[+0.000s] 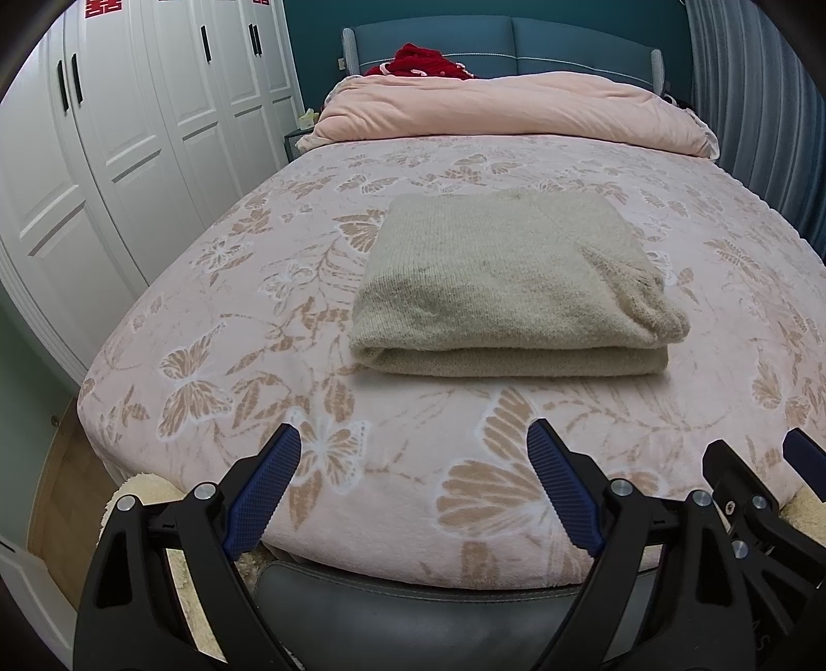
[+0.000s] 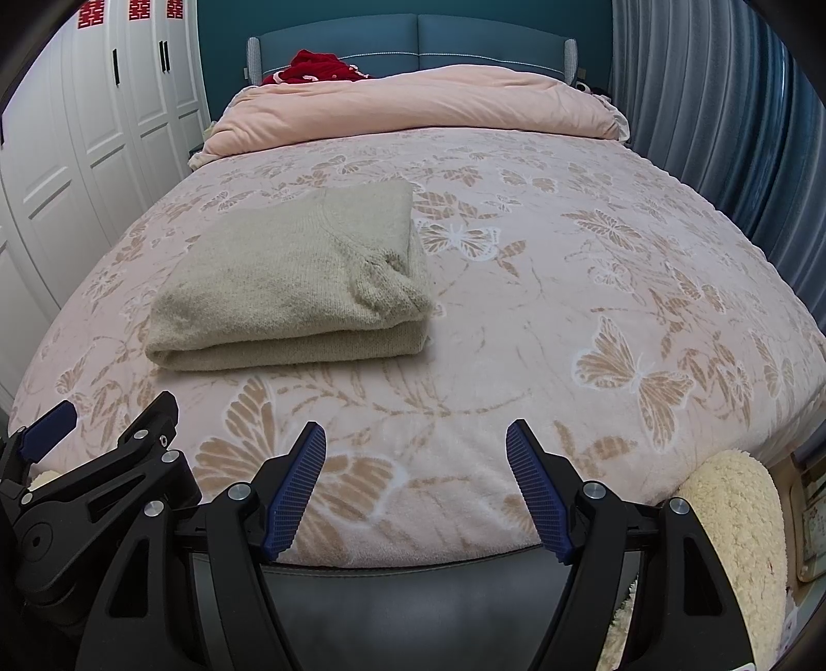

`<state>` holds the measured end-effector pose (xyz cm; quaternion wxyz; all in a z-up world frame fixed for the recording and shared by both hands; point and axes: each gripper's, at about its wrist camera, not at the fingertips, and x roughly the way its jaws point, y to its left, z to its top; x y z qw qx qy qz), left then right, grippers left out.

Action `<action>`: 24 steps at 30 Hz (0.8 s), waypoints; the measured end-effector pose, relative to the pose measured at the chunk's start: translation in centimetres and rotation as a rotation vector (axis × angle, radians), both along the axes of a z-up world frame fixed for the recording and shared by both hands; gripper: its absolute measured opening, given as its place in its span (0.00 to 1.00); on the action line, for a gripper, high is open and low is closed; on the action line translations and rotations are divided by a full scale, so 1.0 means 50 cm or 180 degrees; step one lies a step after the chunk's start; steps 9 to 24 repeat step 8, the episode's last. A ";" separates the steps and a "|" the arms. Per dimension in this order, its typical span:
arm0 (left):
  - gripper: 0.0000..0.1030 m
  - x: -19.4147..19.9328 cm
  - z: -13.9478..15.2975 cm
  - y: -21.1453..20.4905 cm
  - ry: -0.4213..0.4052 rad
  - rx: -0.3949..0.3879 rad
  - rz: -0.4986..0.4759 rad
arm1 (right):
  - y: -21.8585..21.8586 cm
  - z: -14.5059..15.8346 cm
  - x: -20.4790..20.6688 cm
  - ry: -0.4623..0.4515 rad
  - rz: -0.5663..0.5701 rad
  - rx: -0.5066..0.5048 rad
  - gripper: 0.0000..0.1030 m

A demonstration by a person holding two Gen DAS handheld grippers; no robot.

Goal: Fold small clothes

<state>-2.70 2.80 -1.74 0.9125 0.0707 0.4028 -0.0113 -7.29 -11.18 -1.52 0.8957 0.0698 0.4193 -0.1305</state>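
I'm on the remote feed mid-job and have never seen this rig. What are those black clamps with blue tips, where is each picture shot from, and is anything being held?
Those are two hand-held two-finger grippers, each with a camera looking along its fingers. One picture is from the left gripper, the other from the right gripper; each also glimpses its neighbour at the edge. Both hang open over the foot of the bed and hold nothing. On the pink butterfly-patterned bedspread lies a folded beige knitted sweater, untouched. A rolled pink quilt and something red sit near the blue headboard.
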 end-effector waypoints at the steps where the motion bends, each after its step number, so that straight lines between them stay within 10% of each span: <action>1: 0.84 -0.001 0.000 -0.001 -0.0006 0.0017 0.0000 | 0.000 0.000 0.000 -0.0003 -0.0001 0.0005 0.70; 24: 0.79 0.000 -0.004 -0.004 0.0074 -0.0057 -0.0014 | 0.001 -0.008 -0.010 0.0009 -0.0012 0.0005 0.70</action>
